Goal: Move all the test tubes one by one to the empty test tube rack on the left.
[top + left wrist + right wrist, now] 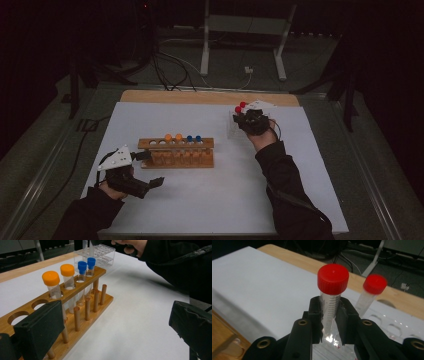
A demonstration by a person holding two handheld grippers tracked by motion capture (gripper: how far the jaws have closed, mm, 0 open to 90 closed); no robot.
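Note:
A wooden rack (177, 159) (82, 312) stands mid-table with two orange-capped tubes (173, 136) (51, 278) and two blue-capped tubes (194, 138) (82, 265) in its holes. My left gripper (150, 169) (115, 327) is open at the rack's left end, with nothing between its jaws. At the back right, my right gripper (248, 120) (329, 315) is shut on a red-capped tube (238, 109) (333, 278), held upright over a clear plastic rack (231, 129) (397, 325). A second red-capped tube (243, 104) (374, 284) stands in that rack beside it.
A white sheet (210, 200) covers the table, and a strip of bare wood (200, 97) runs along the far edge. The wooden rack has empty holes (17, 316) at its left end. White stand legs (205, 50) and cables (170, 70) lie on the floor beyond.

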